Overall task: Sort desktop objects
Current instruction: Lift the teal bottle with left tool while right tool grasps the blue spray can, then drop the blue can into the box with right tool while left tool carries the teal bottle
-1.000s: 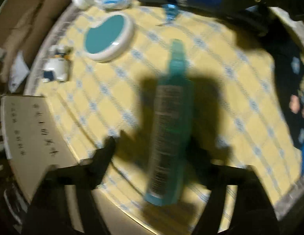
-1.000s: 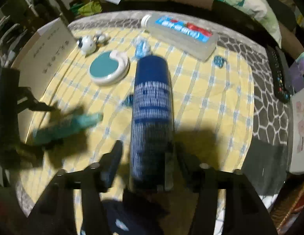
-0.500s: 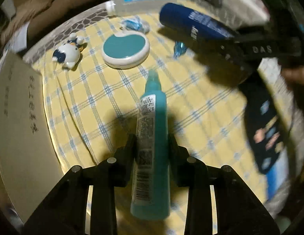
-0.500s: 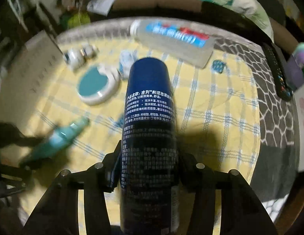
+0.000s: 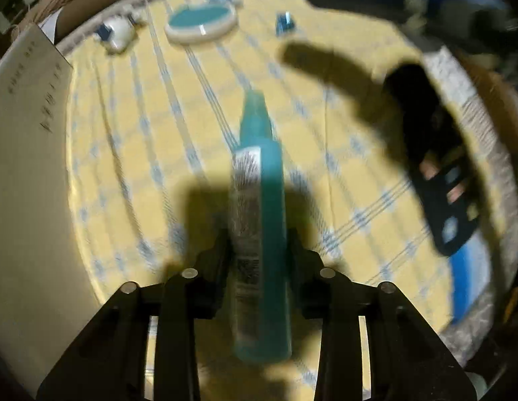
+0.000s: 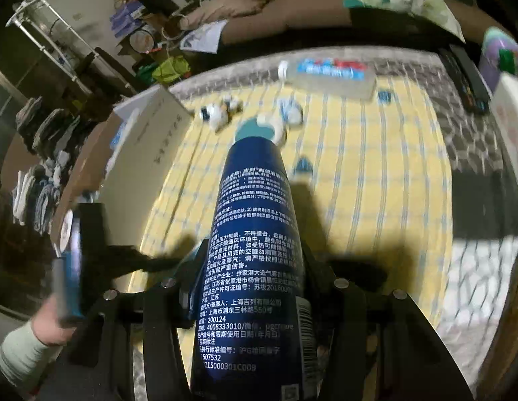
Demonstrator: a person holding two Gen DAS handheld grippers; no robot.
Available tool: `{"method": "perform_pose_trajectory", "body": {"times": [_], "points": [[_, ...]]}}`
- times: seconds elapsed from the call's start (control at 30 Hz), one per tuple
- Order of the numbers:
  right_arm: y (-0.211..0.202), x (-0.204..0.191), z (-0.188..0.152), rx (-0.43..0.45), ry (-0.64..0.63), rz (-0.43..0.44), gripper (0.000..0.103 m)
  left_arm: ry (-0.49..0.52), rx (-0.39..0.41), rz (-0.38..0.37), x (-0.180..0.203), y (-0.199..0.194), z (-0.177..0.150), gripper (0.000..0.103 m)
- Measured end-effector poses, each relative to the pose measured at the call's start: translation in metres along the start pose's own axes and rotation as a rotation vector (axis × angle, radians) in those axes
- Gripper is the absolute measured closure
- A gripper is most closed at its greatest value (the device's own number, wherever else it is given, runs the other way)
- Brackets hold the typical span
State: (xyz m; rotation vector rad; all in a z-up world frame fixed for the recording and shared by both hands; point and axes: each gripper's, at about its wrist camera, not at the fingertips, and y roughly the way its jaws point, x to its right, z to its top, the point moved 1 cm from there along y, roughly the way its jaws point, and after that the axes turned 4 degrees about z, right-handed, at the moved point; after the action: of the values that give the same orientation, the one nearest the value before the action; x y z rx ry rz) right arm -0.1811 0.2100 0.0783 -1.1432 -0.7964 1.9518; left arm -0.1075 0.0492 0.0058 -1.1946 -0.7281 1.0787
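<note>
Tongs on the left [image 5: 259,250] grip a teal bottle [image 5: 262,220] by its lower body, jaws narrow and pressing both sides; their opening has eased slightly wider just now, the bottle between them. The right tongs [image 6: 250,267] clamp a dark blue can [image 6: 255,260] about mid-body, jaws part-way in, pads against its sides. Both items hang clear of the yellow checked cloth [image 5: 132,153], casting shadows on it.

A second ago both sets stood wider around the bottle and can, which lay on the cloth; since then they have closed and lifted them, and the left view has swung so the bottle points up the frame.

The middle of the cloth lies bare. A beige box [image 5: 21,173] borders its left edge, a dark remote [image 5: 436,180] lies at its right. Farther off sit a round teal-topped dish [image 5: 200,23], a small white figure [image 5: 117,31], a small blue clip [image 5: 285,24] and a clear tube [image 6: 329,75] near the far edge, where grey patterned surface [image 6: 472,133] shows.
</note>
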Motion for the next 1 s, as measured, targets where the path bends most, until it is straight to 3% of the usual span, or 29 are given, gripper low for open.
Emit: {"method": "perform_pose_trajectory", "body": {"times": [0.07, 0.13, 0.27, 0.4, 0.5, 0.57, 0.7, 0.73, 0.77, 0.87, 1.0], "points": [[0.002, 0.002, -0.017, -0.005, 0.031, 0.016, 0.053, 0.016, 0.015, 0.038, 0.009, 0.0, 0.002, 0.069], [0.006, 0.004, -0.033, -0.016, 0.062, 0.023, 0.053, 0.008, 0.016, 0.008, 0.011, -0.001, 0.002, 0.071], [0.001, 0.011, -0.049, 0.022, 0.144, 0.083, 0.053, -0.125, 0.039, -0.154, -0.009, -0.017, -0.005, 0.071], [-0.016, -0.003, -0.046, 0.07, 0.143, 0.103, 0.053, -0.292, 0.097, -0.323, -0.052, -0.053, -0.014, 0.071], [-0.025, -0.028, -0.034, 0.106, 0.123, 0.115, 0.053, -0.389, 0.153, -0.374, -0.095, -0.085, -0.016, 0.072], [-0.025, -0.05, -0.025, 0.12, 0.103, 0.125, 0.053, -0.432, 0.189, -0.375, -0.124, -0.108, -0.021, 0.072], [-0.01, -0.11, 0.006, 0.143, 0.054, 0.17, 0.053, -0.521, 0.249, -0.291, -0.209, -0.144, -0.036, 0.073], [-0.003, -0.123, 0.013, 0.148, 0.05, 0.182, 0.053, -0.539, 0.251, -0.284, -0.227, -0.141, -0.034, 0.094], [0.006, -0.137, 0.021, 0.15, 0.052, 0.2, 0.053, -0.555, 0.247, -0.249, -0.248, -0.144, -0.037, 0.102], [0.045, -0.178, 0.047, 0.154, 0.081, 0.272, 0.053, -0.606, 0.253, -0.215, -0.299, -0.138, -0.04, 0.102], [0.108, -0.222, 0.077, 0.121, 0.12, 0.314, 0.053, -0.609, 0.246, -0.19, -0.33, -0.12, -0.048, 0.102]]}}
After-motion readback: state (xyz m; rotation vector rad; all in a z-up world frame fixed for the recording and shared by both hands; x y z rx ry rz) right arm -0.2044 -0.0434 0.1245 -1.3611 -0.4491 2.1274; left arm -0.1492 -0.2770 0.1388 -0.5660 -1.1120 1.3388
